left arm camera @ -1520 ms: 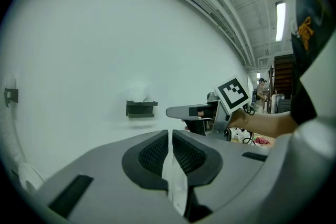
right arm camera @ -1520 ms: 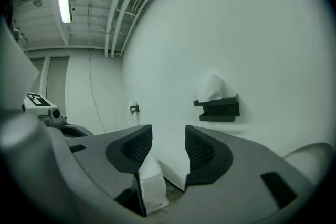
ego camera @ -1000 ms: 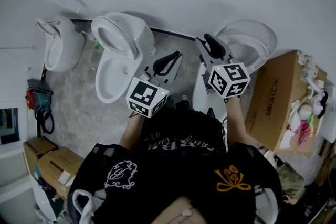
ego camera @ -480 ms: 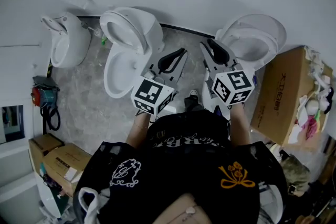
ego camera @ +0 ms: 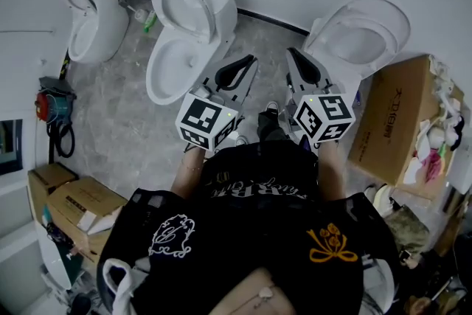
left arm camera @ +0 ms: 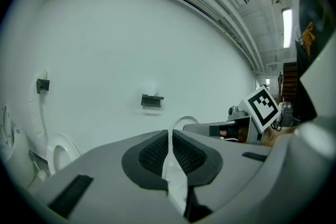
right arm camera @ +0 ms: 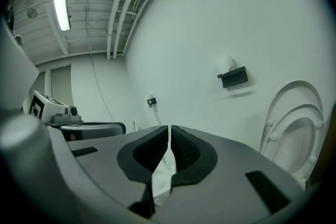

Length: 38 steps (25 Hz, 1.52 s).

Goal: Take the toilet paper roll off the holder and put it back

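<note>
Left hand-held gripper (left arm camera: 170,136): jaws together, empty. Right hand-held gripper (right arm camera: 170,131): jaws just closed, nothing between. Toilet paper roll (right arm camera: 226,62) atop wall holder (right arm camera: 232,77), well apart: 1 o'clock from right, 12 o'clock from left. Judged nearer to right. Roll axis too faint to tell.

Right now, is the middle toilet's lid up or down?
Up. In the head view the middle toilet's lid stands raised behind the bowl, whose opening is uncovered.
</note>
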Motion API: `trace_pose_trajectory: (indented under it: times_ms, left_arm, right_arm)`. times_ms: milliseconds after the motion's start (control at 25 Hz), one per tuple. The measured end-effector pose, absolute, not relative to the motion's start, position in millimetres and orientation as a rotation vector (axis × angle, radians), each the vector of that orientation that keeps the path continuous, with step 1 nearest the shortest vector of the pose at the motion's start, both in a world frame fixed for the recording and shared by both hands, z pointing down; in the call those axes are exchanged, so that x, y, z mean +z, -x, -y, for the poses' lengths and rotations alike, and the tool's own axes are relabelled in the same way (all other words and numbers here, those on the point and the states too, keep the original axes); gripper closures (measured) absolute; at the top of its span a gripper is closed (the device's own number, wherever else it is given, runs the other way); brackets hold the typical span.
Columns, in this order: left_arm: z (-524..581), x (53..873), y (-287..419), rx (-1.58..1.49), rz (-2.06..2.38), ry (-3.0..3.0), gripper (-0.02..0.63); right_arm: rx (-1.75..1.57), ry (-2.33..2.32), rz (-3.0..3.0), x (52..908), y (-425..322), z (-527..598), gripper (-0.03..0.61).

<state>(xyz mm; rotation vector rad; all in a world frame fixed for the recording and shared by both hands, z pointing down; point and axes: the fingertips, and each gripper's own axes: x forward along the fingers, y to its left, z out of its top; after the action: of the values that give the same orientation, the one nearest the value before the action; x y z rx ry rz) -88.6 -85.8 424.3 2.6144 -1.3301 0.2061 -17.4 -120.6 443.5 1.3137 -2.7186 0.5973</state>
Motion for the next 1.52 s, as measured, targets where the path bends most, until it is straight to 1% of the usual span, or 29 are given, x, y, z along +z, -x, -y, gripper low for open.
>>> trace_pose_trajectory:
  times_ms: [120,320,800,960,1240,1520]
  left_arm:
    - [54.6,424.8,97.5,0.185,1.330,-2.608,0.575]
    - [5.7,426.4,99.8,0.170,1.309,-2.613,0.576]
    - [-76.8,433.1,99.7,0.181,1.275,-2.642,0.576]
    - [-90.8,435.4,102.1,0.180,1.275,-2.642,0.577]
    - [-104.1,437.8,108.2,0.186,1.282,-2.642,0.576]
    - [-111.2,435.8,113.2,0.187,1.289,-2.644,0.576]
  right_arm:
    - [0.621,-1.328,2.721,443.0,24.6,86.7,0.575]
    - [0.675,-1.321,2.751,439.8,30.8,33.0,0.575]
    - [0.630,-1.214,2.793,442.6,44.5,-54.7,0.574]
    - [0.556,-1.141,2.820,442.6,56.8,-73.3,0.568]
    - [0.397,-1.143,2.783,443.5,63.0,-86.2,0.566]
    - [0.429,-1.127,2.793,441.5,68.4,-92.0,0.566]
